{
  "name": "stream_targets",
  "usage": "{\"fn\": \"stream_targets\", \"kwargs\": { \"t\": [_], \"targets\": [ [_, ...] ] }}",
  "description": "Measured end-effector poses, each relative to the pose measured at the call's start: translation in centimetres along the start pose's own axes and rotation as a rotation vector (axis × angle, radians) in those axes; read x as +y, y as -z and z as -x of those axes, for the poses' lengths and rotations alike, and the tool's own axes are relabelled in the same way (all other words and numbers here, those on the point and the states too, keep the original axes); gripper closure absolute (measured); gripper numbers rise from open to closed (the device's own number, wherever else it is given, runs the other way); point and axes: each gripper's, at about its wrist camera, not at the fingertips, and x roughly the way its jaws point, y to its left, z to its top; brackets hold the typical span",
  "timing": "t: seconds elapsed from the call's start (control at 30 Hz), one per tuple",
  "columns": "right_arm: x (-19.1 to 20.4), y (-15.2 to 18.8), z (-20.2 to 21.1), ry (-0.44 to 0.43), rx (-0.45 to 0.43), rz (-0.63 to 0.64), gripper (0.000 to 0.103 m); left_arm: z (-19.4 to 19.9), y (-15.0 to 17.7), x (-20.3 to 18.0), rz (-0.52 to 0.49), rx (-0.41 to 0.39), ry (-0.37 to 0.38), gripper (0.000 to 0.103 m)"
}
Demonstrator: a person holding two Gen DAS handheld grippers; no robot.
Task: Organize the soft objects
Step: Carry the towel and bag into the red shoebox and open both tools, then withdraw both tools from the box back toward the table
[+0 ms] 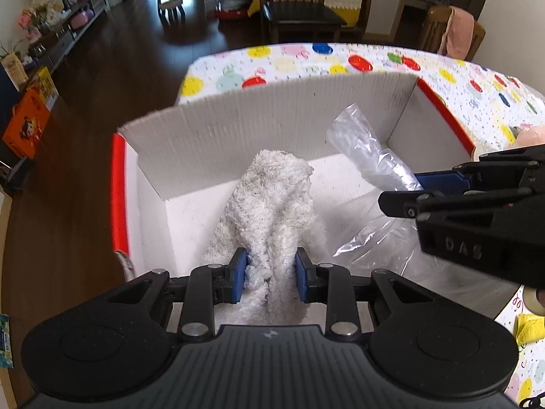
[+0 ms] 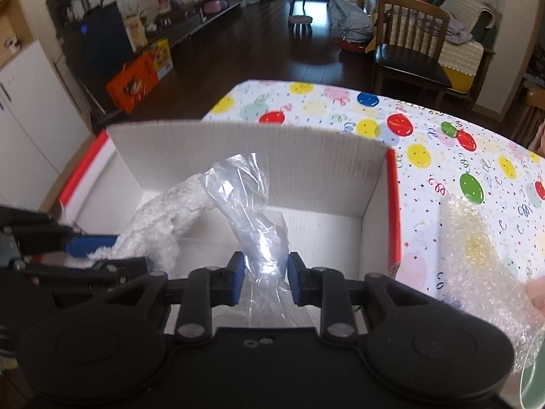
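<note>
A white cardboard box [image 1: 279, 116] with red edges stands on the balloon-print table. My left gripper [image 1: 270, 274] is shut on a fluffy white towel [image 1: 272, 201] and holds it over the box's inside. My right gripper [image 2: 265, 277] is shut on a clear plastic bag [image 2: 245, 187] and holds it over the same box [image 2: 306, 156]. The right gripper also shows at the right of the left wrist view [image 1: 405, 194], with the bag [image 1: 361, 143] standing up from it. The towel [image 2: 163, 218] and the left gripper [image 2: 105, 252] show at the left of the right wrist view.
A sheet of bubble wrap [image 2: 477, 255] lies on the table [image 2: 442, 156] right of the box. A pink soft thing [image 1: 528, 136] and a yellow thing [image 1: 529, 329] sit at the right edge of the left wrist view. Chairs and dark floor lie beyond the table.
</note>
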Motion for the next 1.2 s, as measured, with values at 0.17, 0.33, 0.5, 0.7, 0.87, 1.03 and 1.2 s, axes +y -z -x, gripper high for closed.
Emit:
{"fn": "stream_targets", "kwargs": {
  "t": [0.17,0.33,0.5,0.7,0.87,1.03,1.2],
  "targets": [
    [0.6,0.4,-1.0,0.032,0.036,0.045,0.077,-1.2,-0.1,-0.4,-0.015,0.052,-0.003,0.075],
    [1.1,0.8,-1.5,0.051,0.065,0.077,0.076,-2.0,-0.2,-0.7,-0.030,0.095,0.007,0.075],
    [1.0,1.0,-1.6,0.053,0.078,0.069,0.075,-2.4,-0.3,-0.7,-0.027,0.116,0.011,0.072],
    [0.5,0.8,-2.0,0.040,0.094,0.048,0.066,-2.4,-0.2,-0.5,-0.015,0.106,-0.001,0.043],
    [0.5,1.2,-1.7,0.035,0.083,0.047,0.064,-2.2,-0.1,-0.1,0.005,0.103,0.003,0.042],
    [0.5,1.4,-0.5,0.016,0.056,0.041,0.058,-1.3,0.3,0.3,0.028,0.081,0.017,0.042],
    [0.3,1.6,1.5,-0.001,0.007,0.026,0.043,0.3,0.6,0.1,0.008,0.037,0.014,0.042]
  ]
}}
